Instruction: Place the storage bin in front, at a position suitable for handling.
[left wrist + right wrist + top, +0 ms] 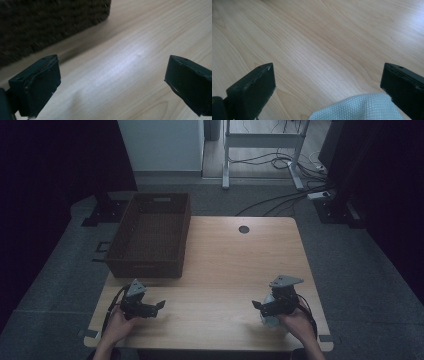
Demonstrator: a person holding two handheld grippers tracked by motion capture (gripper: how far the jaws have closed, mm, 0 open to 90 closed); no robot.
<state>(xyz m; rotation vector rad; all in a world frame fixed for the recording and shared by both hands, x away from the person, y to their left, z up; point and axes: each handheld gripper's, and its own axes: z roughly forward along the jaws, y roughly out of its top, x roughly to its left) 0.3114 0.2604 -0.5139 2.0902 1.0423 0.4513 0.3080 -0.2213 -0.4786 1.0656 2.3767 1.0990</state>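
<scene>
Looking down from the high view, you hold the left gripper [161,305] low over the near left part of the wooden surface [225,265], pointing toward the middle, just in front of the dark woven basket [150,237]. The basket stands on the far left part of the surface, its left side past the edge. Your right gripper [256,306] sits near the front right corner, pointing left toward the other gripper, with a pale cloth [269,316] bunched beneath it and partly covered by your hand. The two grippers are well apart. A round dark grommet [244,229] marks the far middle of the surface.

Left gripper view: both black jaws stand wide, released, with bare wood grain between them. The left gripper [112,75] holds nothing. The basket wall [45,22] fills the upper left, near but not touching the jaws; it is blurred.

Right gripper view: your right gripper [328,77] is also released, jaws spread wide over the surface [317,37]. The white waffle-textured cloth [359,108] lies at the bottom edge, between the jaws and nearer the right-hand one. Whether that jaw touches the cloth, you cannot tell from here. The pads are not pressing on it.
</scene>
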